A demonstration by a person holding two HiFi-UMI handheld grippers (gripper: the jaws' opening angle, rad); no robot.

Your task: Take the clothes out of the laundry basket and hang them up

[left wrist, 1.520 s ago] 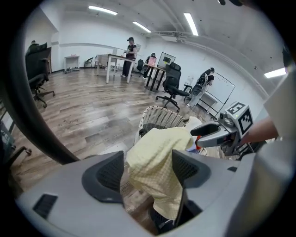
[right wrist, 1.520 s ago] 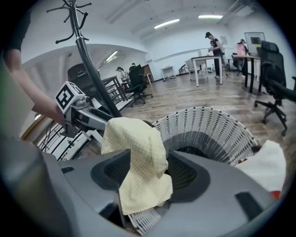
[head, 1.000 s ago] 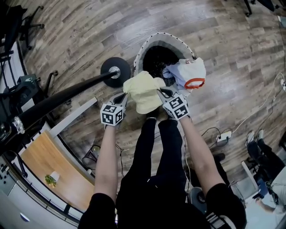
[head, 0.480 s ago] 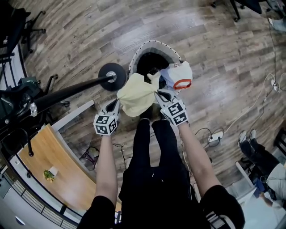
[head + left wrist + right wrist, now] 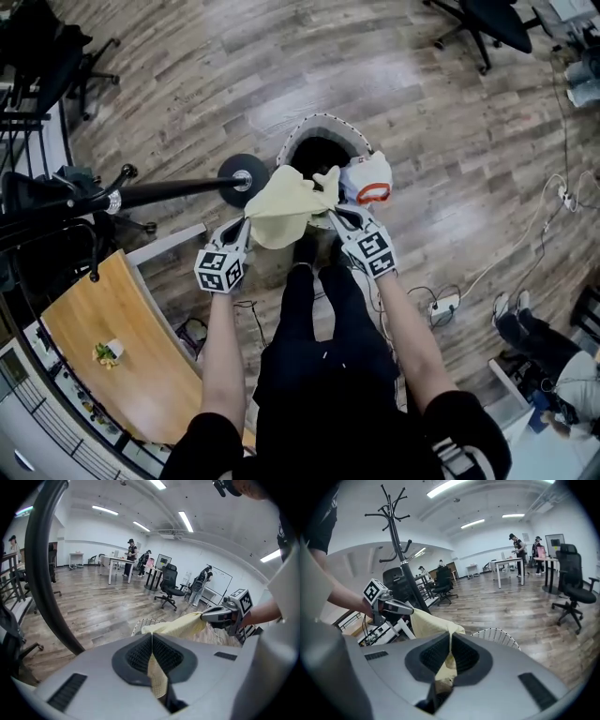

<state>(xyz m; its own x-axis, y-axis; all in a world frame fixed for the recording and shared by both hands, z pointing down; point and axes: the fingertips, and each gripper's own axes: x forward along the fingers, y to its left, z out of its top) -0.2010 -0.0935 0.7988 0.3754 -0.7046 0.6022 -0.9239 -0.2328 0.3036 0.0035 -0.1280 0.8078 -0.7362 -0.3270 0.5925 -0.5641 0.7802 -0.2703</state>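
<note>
The left hand-held gripper (image 5: 246, 223) is clamped on one edge of a pale yellow garment (image 5: 281, 200), its jaws pressed together with a fold of the cloth pinched between them. The right hand-held gripper (image 5: 334, 215) grips the opposite edge in the same way, jaws closed on the fabric. The garment hangs stretched between the two at the centre of the head view, just below the round white laundry basket (image 5: 319, 119), which stands on the wood-plank floor (image 5: 441, 122). A white garment with an orange-trimmed opening (image 5: 367, 178) lies draped over the basket's right rim, just above the right hand-held gripper. The dark pole of a coat rack (image 5: 169, 191) runs in from the left of the frame to its round base, just left of the basket. A wooden table (image 5: 112, 356) fills the lower left corner.
</note>
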